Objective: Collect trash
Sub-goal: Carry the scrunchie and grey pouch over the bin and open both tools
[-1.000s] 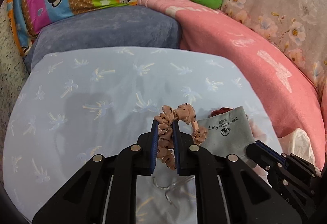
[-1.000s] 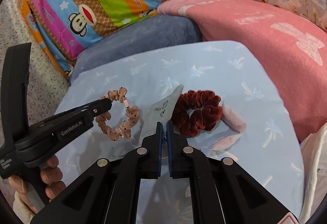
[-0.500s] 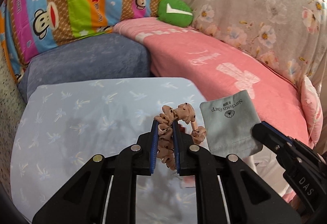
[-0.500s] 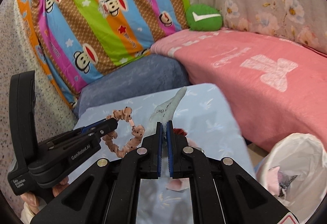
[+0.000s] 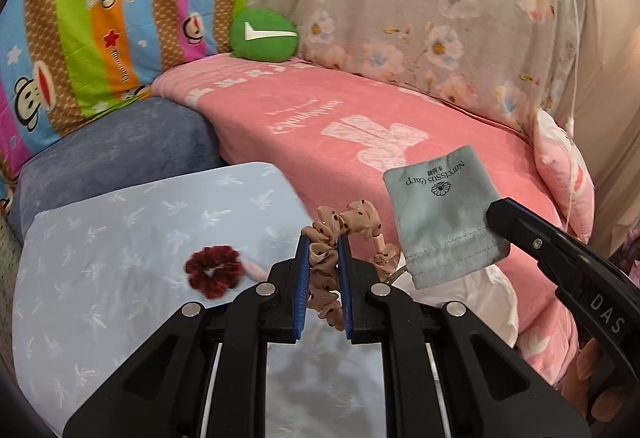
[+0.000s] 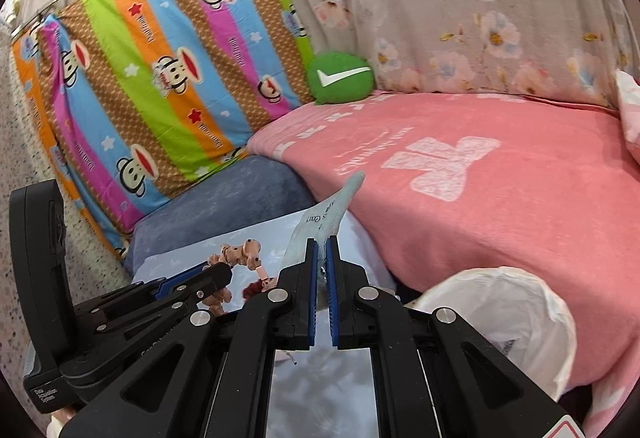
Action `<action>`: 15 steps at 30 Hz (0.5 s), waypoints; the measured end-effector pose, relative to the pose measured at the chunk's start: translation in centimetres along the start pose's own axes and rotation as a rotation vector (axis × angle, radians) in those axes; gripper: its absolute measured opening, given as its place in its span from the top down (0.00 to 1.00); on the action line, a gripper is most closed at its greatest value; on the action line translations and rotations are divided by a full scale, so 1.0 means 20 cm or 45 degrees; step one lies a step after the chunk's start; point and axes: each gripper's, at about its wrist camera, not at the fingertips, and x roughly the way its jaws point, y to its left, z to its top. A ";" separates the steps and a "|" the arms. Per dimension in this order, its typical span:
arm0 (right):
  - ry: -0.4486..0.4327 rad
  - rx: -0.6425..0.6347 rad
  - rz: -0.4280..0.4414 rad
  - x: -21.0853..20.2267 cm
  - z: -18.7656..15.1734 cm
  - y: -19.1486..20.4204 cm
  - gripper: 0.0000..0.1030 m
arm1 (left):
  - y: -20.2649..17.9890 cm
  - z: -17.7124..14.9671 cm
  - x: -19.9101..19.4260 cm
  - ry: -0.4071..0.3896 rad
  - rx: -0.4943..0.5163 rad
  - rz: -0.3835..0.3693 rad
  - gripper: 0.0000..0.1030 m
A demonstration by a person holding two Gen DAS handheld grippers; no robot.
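Claws sit nearest in both wrist views. The left claw (image 5: pixel 323 270) is clamped on a tan scrunchie with dark dots (image 5: pixel 344 226), which bunches between the blue pads and loops up and to the right above the fingertips, off the surface. Just right of that loop in the left wrist view hangs a grey-blue drawstring pouch (image 5: pixel 444 214) printed with "Narcissus Carp" and a small flower mark. The right claw (image 6: pixel 322 266) is closed on the pouch's lower hem, and from its own camera the pouch (image 6: pixel 328 214) rises edge-on as a thin strip from between its fingers.

Below and to the right of the right claw stands a trash bin lined with a white plastic bag (image 6: pixel 516 322), its mouth open, set against the edge of a pink blanket (image 6: pixel 480 174). In the left wrist view the bag's white rim (image 5: pixel 480 298) shows just under the pouch.

Farther left lies a pale blue cushion printed with palm trees (image 5: pixel 120 238). On it rests a dark red velvet scrunchie (image 5: pixel 214 270), with a small pink item touching its right side, too blurred to name.

Beyond the cushion sits a blue-grey pillow (image 5: pixel 120 146). Behind it hang a striped monkey-print sheet (image 6: pixel 168 78) and a grey floral curtain (image 6: pixel 480 6), with a green round plush bearing a white tick (image 6: pixel 340 78) on the blanket's far edge.
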 end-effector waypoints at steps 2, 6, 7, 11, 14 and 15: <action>-0.010 0.022 -0.024 -0.04 0.00 -0.08 0.95 | -0.07 0.00 0.01 0.006 0.024 -0.021 0.87; -0.027 0.062 -0.067 -0.11 -0.01 -0.21 0.95 | -0.19 0.00 0.02 0.016 0.066 -0.059 0.87; -0.030 0.070 -0.076 -0.12 -0.01 -0.23 0.95 | -0.22 0.00 0.03 0.020 0.075 -0.068 0.86; -0.037 0.103 -0.113 -0.16 -0.03 -0.35 0.95 | -0.33 -0.01 0.05 0.035 0.109 -0.106 0.86; -0.039 0.119 -0.140 -0.18 -0.05 -0.42 0.95 | -0.39 -0.01 0.08 0.049 0.127 -0.131 0.85; -0.038 0.124 -0.147 -0.18 -0.05 -0.43 0.95 | -0.41 -0.02 0.09 0.054 0.134 -0.139 0.85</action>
